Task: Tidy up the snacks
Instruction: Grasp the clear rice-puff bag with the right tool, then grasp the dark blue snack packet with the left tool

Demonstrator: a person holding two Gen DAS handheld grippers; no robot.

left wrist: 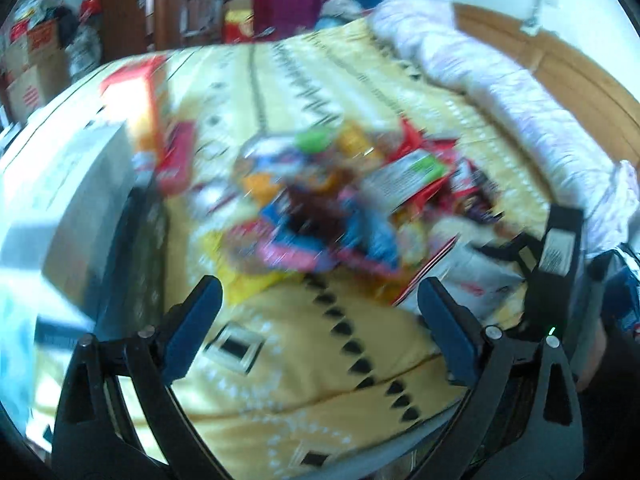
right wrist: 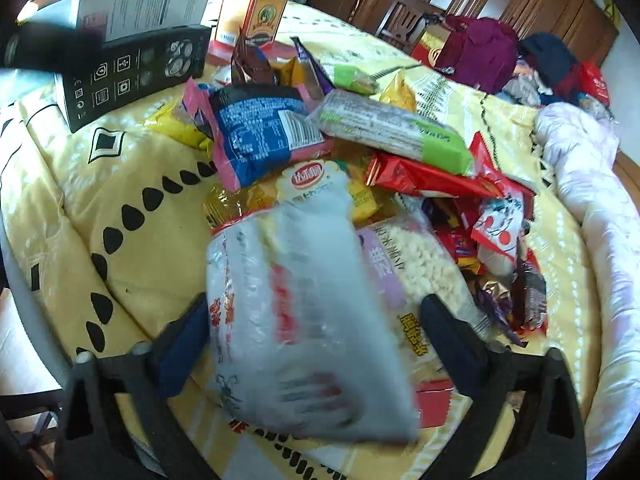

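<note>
Nearest to us in the right wrist view, the right tool (right wrist: 312, 332) has a pale, see-through bag of snacks (right wrist: 304, 320) between its fingers. The bag's long axis runs away from us, roughly along the fingers, with its far end toward the heap. The left finger (right wrist: 184, 344) looks to be against the bag's edge; the right finger (right wrist: 452, 340) stands just beside it, with a sliver of other packets showing between. So we judge the jaws fairly wide and not yet pinching; the bag is blurred, and we cannot tell whether it rests on the bed or is loose in the air.

In the left wrist view, the left tool (left wrist: 320, 320) is spread wide with nothing between its fingers, hanging over bare yellow bedspread (left wrist: 304, 380). The snack heap (left wrist: 340, 200) lies beyond it, well apart, so the right hand is the nearer one for this bag.

Farther on, the heap (right wrist: 360, 160) holds a pink and blue packet (right wrist: 256, 140), a long green-ended packet (right wrist: 392, 132) lying across from left to right, and red wrappers (right wrist: 432, 176). At the far left stand a black box (right wrist: 132, 76) and an orange carton (right wrist: 256, 8).
</note>
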